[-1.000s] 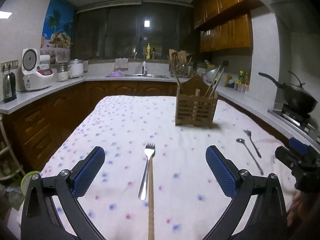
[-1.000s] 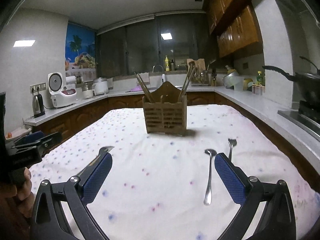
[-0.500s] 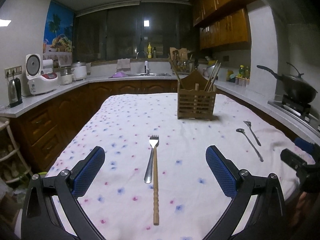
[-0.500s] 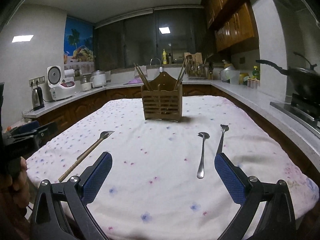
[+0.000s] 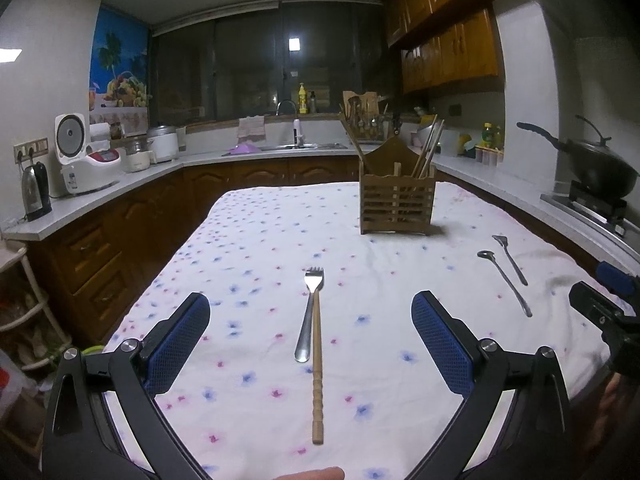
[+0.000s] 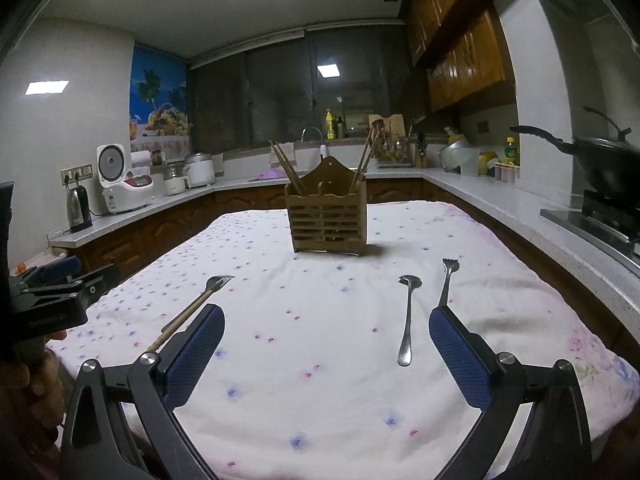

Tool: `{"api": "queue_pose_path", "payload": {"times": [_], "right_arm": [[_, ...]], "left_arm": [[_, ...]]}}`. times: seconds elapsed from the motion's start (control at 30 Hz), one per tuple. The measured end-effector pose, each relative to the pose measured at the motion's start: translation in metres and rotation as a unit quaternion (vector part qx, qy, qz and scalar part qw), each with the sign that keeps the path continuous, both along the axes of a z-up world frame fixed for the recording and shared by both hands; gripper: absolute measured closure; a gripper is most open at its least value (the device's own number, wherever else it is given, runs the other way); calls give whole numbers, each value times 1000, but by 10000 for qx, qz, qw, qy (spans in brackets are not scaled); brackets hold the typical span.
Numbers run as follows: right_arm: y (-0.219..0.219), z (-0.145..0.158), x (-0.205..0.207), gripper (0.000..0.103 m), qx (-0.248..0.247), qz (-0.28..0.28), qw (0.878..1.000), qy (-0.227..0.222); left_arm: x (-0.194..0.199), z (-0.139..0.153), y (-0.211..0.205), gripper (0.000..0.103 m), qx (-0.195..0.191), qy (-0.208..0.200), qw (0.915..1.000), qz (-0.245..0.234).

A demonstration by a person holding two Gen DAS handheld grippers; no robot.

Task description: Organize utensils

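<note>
A wooden slatted utensil holder (image 5: 397,206) with chopsticks in it stands at the far middle of the table; it also shows in the right wrist view (image 6: 327,218). A metal fork (image 5: 310,314) and a wooden chopstick (image 5: 317,368) lie side by side ahead of my left gripper (image 5: 306,336), which is open and empty above the near edge. A metal spoon (image 6: 407,318) and a second fork (image 6: 447,280) lie ahead of my right gripper (image 6: 326,344), also open and empty. The first fork shows at left in the right wrist view (image 6: 216,285).
The table wears a white flowered cloth (image 5: 260,264). Kitchen counters run round it: rice cooker (image 5: 82,160) and kettle (image 5: 36,190) on the left, sink (image 5: 298,145) at the back, a black wok (image 5: 600,168) on the stove at right.
Both grippers have pulled back toward the near table edge and risen slightly; more cloth and the full chopstick now show. The utensils have not moved.
</note>
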State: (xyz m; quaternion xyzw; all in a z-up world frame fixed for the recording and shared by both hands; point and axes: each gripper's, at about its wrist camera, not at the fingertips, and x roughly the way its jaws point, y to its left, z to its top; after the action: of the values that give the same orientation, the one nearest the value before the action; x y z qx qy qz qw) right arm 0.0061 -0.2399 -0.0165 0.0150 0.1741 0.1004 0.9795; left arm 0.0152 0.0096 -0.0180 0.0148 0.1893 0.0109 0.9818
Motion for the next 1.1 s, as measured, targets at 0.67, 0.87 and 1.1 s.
{"api": "queue_pose_path", "payload": {"times": [0.67,0.87,1.1], "right_arm": [[0,-2,-2,0,19,24,10000,-80],[0,-2,-3,0,12,32,10000,-87],[1,-2,-3,0,20,36,10000,-86]], "left_arm": [[-3,0,2,0,47,-86,9999,74],[-3,0,2,0,46,-82,9999,78],[-4,1,2,0,47,-93,9999,88]]}}
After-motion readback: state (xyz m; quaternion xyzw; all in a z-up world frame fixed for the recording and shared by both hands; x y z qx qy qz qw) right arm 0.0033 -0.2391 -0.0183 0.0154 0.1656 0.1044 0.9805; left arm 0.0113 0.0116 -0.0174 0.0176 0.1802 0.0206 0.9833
